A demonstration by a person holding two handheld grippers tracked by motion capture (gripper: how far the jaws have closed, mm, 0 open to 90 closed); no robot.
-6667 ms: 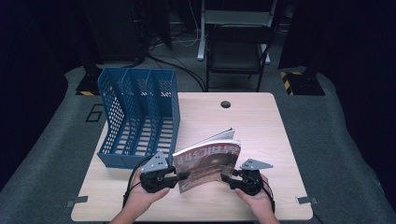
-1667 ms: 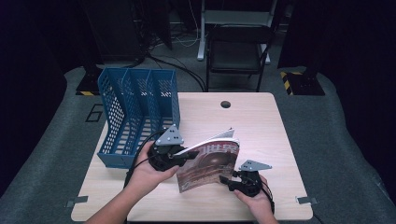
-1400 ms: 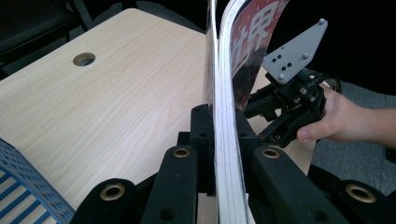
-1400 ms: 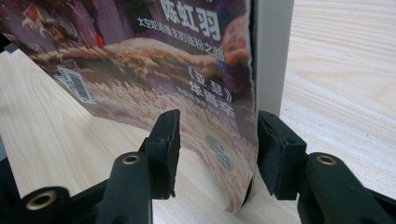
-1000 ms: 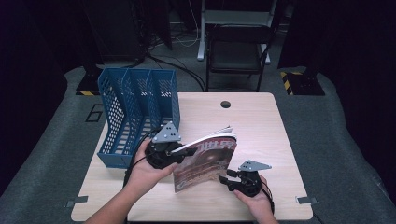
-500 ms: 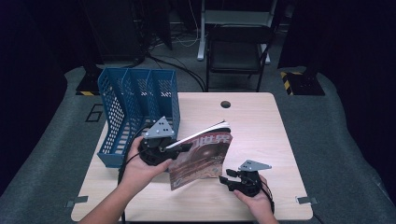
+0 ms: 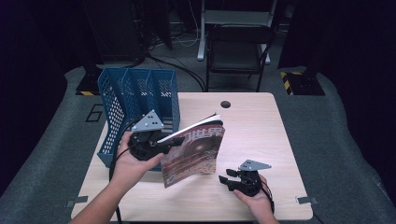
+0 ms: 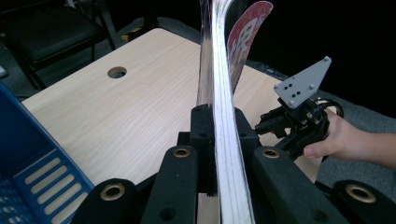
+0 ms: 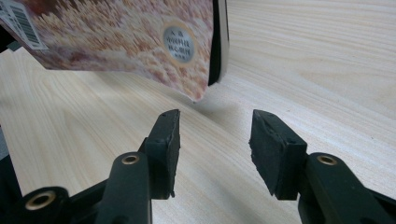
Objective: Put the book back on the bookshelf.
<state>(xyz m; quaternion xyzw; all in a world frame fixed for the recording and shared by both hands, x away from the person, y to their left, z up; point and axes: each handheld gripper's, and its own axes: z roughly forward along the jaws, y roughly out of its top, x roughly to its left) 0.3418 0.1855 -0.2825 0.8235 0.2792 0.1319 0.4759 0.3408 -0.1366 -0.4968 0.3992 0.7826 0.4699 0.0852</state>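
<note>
Above the worktop, left gripper jaws clamp the magazine; right gripper, at five o'clock, jaws apart; the floppy magazine could snag the blue rack.

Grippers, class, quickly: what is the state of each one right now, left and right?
Left gripper: closed on the magazine, lifted off the table.
Right gripper: open, holding nothing, apart from the magazine.

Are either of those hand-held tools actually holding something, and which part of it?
The left tool clamps the glossy reddish-brown magazine by its page edge, lifting it off the table. The right tool is open, holding nothing.
</note>
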